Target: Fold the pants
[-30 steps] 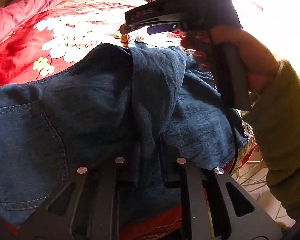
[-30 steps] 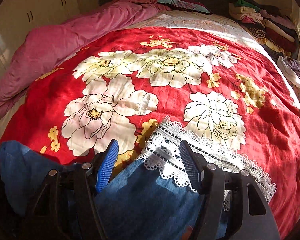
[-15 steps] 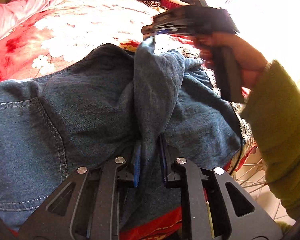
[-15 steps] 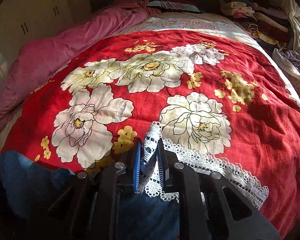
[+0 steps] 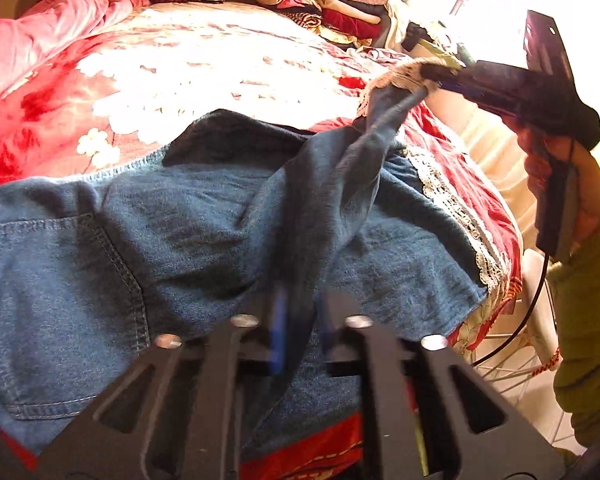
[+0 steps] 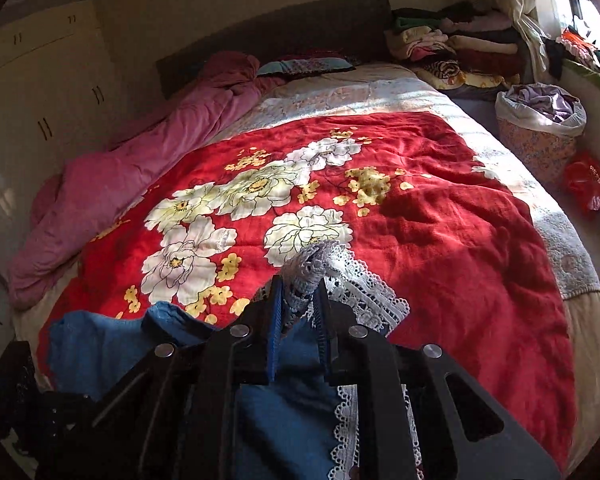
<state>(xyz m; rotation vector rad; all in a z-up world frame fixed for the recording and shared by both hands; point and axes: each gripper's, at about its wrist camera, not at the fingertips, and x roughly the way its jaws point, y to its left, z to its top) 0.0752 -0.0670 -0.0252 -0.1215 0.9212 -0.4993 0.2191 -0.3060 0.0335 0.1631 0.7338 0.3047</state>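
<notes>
Pants of blue denim with a white lace hem, spread on the red flowered bedspread, are clamped in both the left gripper and right gripper, lace end lifted for the first fold, which I judge needs carrying it toward the waist.

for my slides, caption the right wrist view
Right gripper shut on the lace hem of the jeans, above a red flowered bedspread.

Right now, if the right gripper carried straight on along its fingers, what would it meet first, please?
Beyond the white lace hem already pinched in the right gripper, probably the red floral bedspread, near a white flower; depth is unclear.
</notes>
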